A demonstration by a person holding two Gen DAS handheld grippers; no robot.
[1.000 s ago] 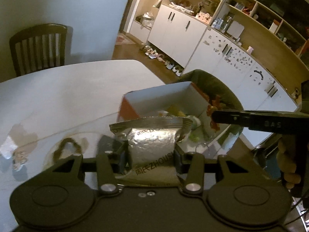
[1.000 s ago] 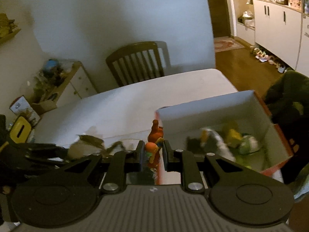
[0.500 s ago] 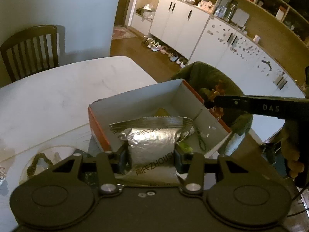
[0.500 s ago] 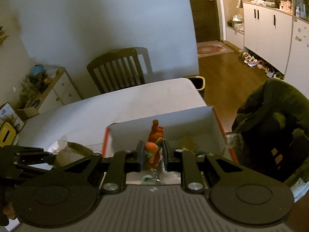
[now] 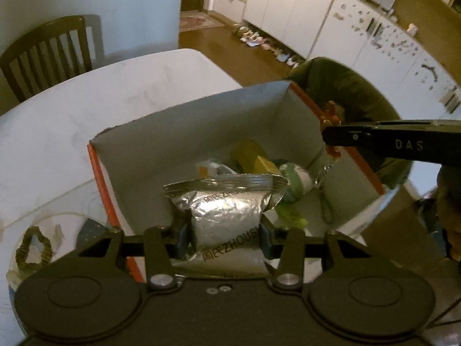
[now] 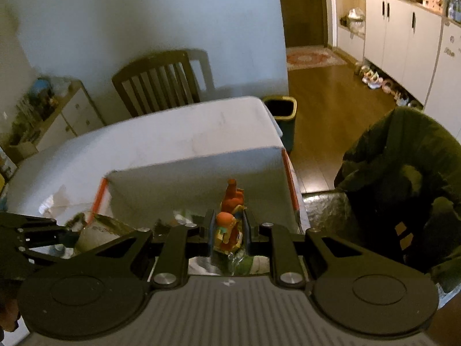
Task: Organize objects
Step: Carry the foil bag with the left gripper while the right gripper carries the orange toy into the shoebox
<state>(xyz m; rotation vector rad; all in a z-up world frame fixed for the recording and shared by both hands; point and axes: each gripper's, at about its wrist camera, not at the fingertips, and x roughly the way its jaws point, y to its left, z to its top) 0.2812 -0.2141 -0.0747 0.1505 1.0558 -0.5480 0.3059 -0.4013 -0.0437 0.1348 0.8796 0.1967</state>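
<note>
My left gripper (image 5: 224, 233) is shut on a silver foil snack packet (image 5: 227, 204) and holds it over the near side of an open orange-edged cardboard box (image 5: 184, 121). The box holds several small items, yellow and green among them. My right gripper (image 6: 229, 230) is shut on an orange toy figure keychain (image 6: 229, 219) and holds it above the same box (image 6: 196, 173). In the left wrist view the right gripper (image 5: 331, 138) reaches in from the right over the box's right edge, its chain dangling. The left gripper (image 6: 43, 236) with the packet shows at the right wrist view's left edge.
The box sits near the corner of a white table (image 5: 86, 101). A hair scrunchie (image 5: 33, 248) lies on the table left of the box. A wooden chair (image 6: 161, 77) stands at the far side. A dark green padded chair (image 6: 403, 178) is right of the box, a bin (image 6: 281, 118) beyond.
Both grippers have moved forward over the box, which now lies beneath them. The packet and the toy are still held.
</note>
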